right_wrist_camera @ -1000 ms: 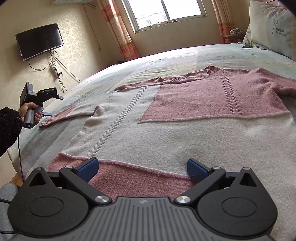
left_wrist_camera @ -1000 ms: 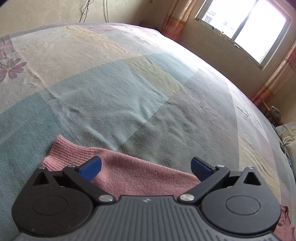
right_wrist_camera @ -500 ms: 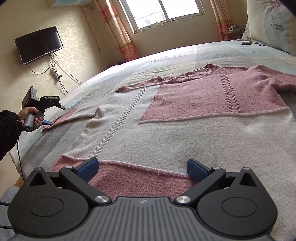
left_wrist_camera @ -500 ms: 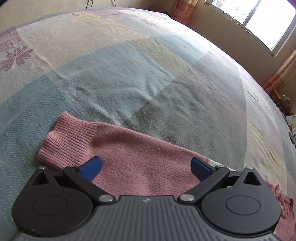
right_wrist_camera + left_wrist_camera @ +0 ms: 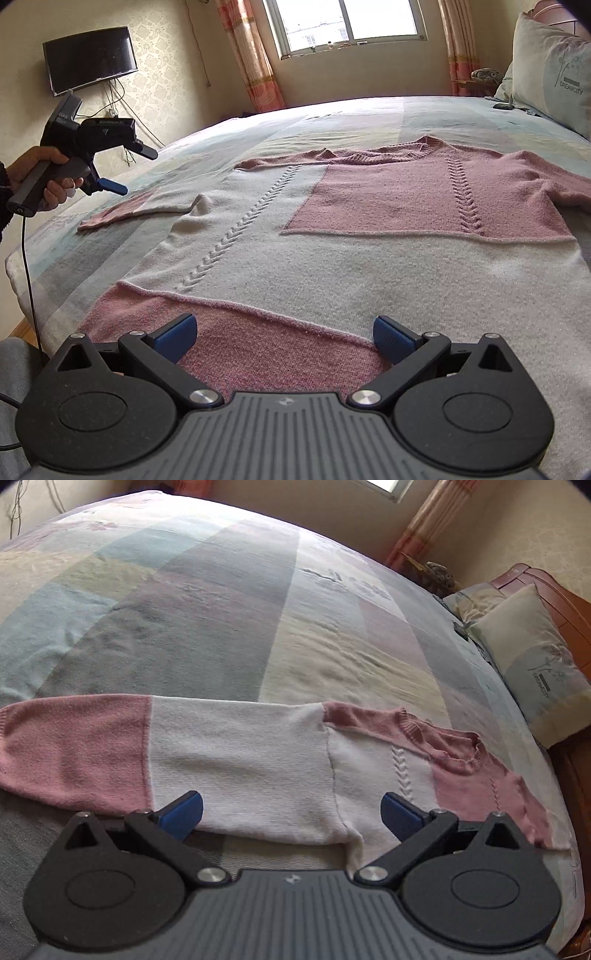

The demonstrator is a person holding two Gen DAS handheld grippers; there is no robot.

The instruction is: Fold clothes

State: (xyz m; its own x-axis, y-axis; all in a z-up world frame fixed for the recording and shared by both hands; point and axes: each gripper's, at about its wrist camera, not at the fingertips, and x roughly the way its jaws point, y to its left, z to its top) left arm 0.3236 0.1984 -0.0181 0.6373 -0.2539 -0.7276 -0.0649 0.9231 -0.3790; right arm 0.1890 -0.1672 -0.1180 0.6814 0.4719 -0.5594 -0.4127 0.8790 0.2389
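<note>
A pink and white knit sweater point(image 5: 369, 221) lies flat, front up, on the bed. Its left sleeve point(image 5: 184, 760) stretches out sideways, pink at the cuff end and white near the shoulder. My left gripper point(image 5: 291, 814) is open and empty, raised above that sleeve; it also shows in the right wrist view point(image 5: 110, 173), held in a hand above the sleeve. My right gripper point(image 5: 282, 338) is open and empty, low over the sweater's pink bottom hem point(image 5: 258, 350).
The bed point(image 5: 221, 609) has a patchwork cover in pale blue, grey and cream. Pillows point(image 5: 535, 664) lean on a wooden headboard at the right. A window point(image 5: 347, 26), curtains and a wall TV point(image 5: 90, 59) are behind. The bed's left edge point(image 5: 22, 273) is near.
My left gripper has lifted off the sleeve cuff and swung right, now looking along the whole sleeve toward the collar. My right gripper has stayed at the hem.
</note>
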